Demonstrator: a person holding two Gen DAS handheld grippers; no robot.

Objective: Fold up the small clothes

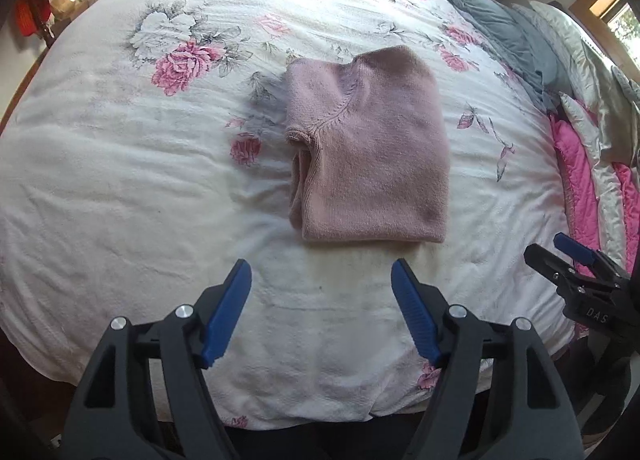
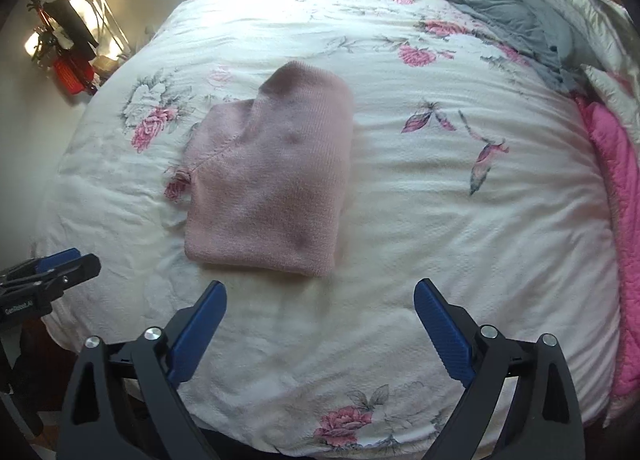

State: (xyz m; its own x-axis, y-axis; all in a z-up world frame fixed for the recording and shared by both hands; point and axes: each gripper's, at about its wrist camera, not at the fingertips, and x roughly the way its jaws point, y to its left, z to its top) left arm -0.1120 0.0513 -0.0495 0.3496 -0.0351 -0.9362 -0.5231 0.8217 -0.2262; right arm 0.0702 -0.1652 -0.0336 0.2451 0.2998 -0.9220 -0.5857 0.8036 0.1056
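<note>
Two grippers hover over the near edge of the bed (image 1: 120, 164), neither touching anything. Left gripper (image 1: 321, 276) has its blue fingers (image 1: 226, 312) spread wide apart, nothing between them. Just ahead of it sits the pink sweater (image 1: 372, 156), folded into a neat rectangle on the floral bedspread (image 2: 440, 220), a seam curving across its top layer. Right gripper (image 2: 320, 296) is wide open and empty too, sweater slightly left of its centre. Far right, a grey blanket (image 2: 516, 24) and pink quilt (image 2: 616, 164) are bunched up.
</note>
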